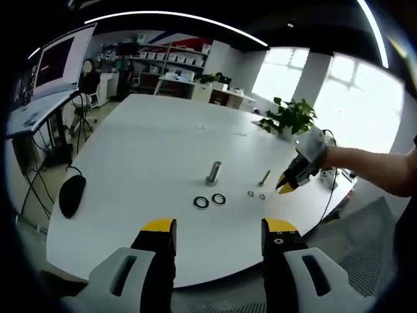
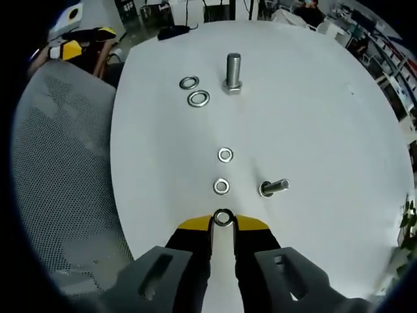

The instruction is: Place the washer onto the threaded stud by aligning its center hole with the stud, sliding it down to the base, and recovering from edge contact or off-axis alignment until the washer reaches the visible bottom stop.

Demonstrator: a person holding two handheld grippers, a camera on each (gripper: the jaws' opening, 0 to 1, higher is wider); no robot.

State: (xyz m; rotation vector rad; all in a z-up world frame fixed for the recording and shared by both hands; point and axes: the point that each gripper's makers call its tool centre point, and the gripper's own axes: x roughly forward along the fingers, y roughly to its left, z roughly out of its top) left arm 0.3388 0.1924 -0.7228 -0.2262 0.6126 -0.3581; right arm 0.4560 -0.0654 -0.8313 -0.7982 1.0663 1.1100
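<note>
The threaded stud [image 2: 232,72] stands upright on its hex base on the white table [image 2: 326,117]. Two large washers [image 2: 198,98] lie flat beside it. Nearer to me lie two small washers [image 2: 221,186] and a small bolt [image 2: 274,187] on its side. My right gripper [image 2: 223,222] is shut on a third small washer [image 2: 223,218], pinched at its yellow tips low over the table's near edge. In the left gripper view the stud [image 1: 213,173] is mid-table, and the right gripper [image 1: 287,186] reaches in from the right. My left gripper [image 1: 220,228] hangs open, back from the table edge.
A grey mesh chair [image 2: 58,182] sits left of the table in the right gripper view. A black mouse [image 1: 71,194] lies at the table's left edge. A potted plant [image 1: 290,117] stands at the far right, and a monitor [image 1: 62,62] on a side desk.
</note>
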